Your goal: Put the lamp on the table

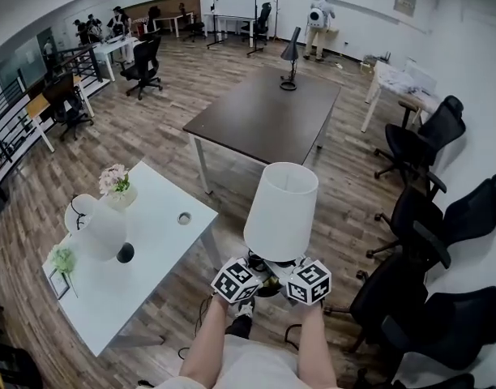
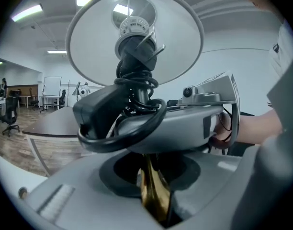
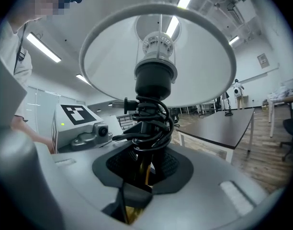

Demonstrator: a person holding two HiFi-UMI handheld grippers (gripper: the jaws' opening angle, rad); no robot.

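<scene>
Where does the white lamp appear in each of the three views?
Head view: lamp at lower centre, shade seen from above.
Left gripper view: upper centre, shade seen from below.
Right gripper view: upper centre, also from below.
Shared landmark: dark table, upper centre, left edge, right side respectively.

lamp shade (image 1: 282, 209) white | lamp stem (image 2: 153, 195) brass | cord (image 3: 151, 123) black | table (image 1: 256, 124) dark brown

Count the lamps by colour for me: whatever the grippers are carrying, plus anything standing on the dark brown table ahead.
White-shaded lamp with a gold stem, gripped by the left gripper and the right gripper: 1
Black desk lamp, standing on the dark brown rectangular table: 1
Total: 2
</scene>
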